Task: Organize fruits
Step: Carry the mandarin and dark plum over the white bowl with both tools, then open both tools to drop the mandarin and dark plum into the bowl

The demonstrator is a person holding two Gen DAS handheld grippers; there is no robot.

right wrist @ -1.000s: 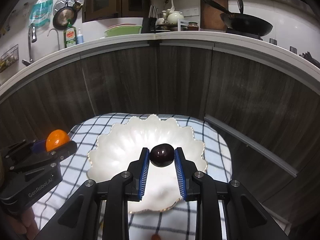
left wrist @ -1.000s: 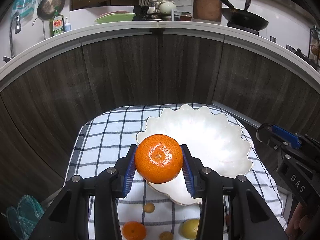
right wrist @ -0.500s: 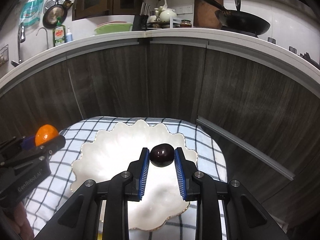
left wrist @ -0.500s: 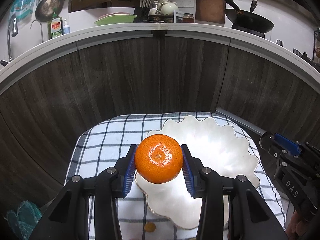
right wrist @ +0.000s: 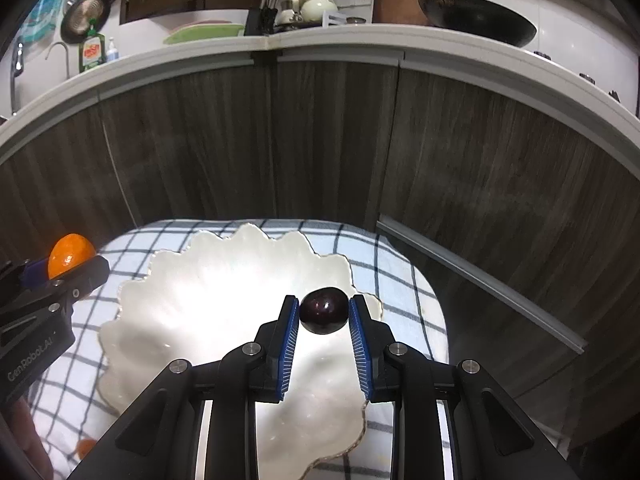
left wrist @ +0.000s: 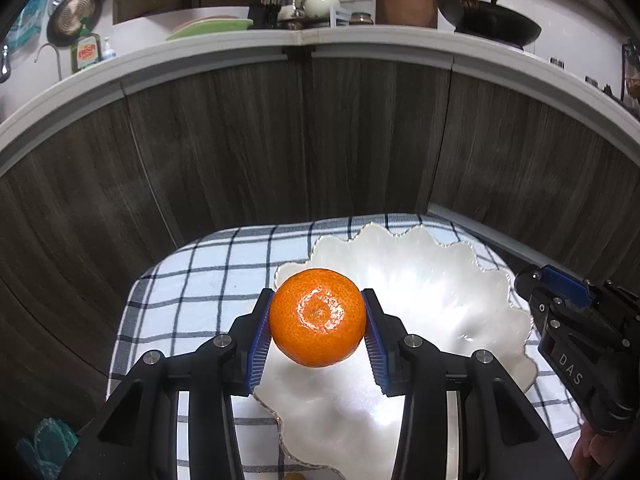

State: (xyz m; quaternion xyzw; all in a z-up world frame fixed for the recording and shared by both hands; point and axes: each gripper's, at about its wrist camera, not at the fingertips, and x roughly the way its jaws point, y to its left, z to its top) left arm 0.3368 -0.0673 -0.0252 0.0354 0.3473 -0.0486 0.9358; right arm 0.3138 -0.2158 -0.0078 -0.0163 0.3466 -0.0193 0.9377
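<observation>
Left gripper [left wrist: 318, 334]: you have its blue pads pinching a round glossy orange mandarin [left wrist: 318, 317] over the near-left rim of the white scalloped ceramic dish [left wrist: 440, 300].
Right gripper [right wrist: 324, 334]: its pads clamp a small dark purple plum [right wrist: 323, 310] above the dish's right edge.
Right view only: a small orange fruit [right wrist: 85, 447] on the blue-checked white cloth [right wrist: 400, 272].

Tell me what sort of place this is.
A home kitchen, most likely: a black wok and a dish soap bottle sit on the counter, with a hanging frying pan by the tap.
</observation>
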